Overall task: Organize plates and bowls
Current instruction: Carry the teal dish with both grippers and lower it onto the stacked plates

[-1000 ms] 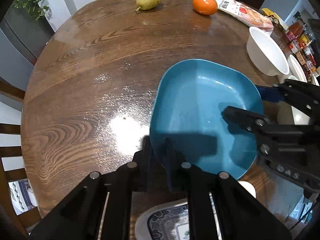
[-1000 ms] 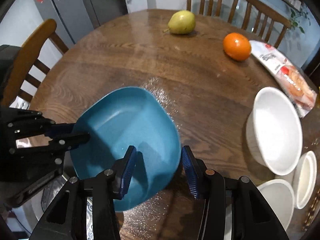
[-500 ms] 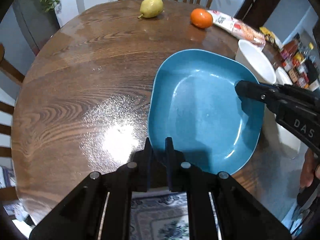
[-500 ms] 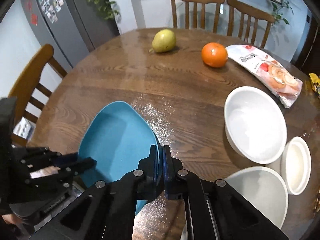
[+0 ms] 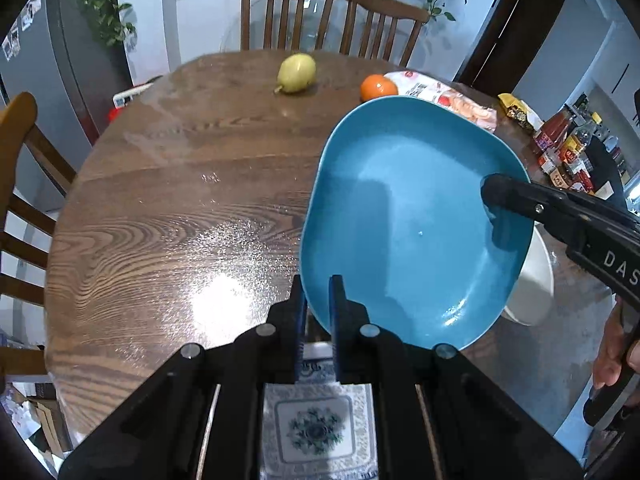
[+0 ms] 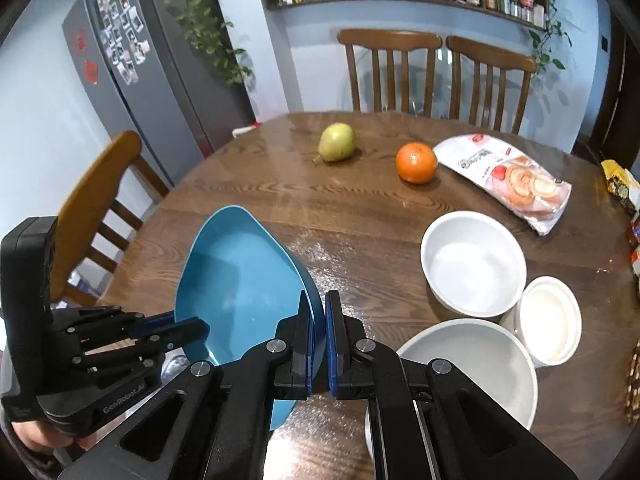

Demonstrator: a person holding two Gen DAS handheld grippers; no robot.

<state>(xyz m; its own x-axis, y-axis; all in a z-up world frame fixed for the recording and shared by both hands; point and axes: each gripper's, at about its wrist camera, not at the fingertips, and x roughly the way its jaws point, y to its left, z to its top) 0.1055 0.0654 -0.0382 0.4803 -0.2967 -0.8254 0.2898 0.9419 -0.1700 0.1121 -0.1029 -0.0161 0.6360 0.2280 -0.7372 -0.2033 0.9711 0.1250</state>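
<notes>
Blue plate: you hold it tilted above the wooden table, left gripper and right gripper each clamped on opposite rims. White bowls sit to your right.

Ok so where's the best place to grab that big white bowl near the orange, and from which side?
Take the big white bowl by its rim, coming from above on the near side: it sits upright and open, so one finger goes inside the wall, one outside.
</notes>
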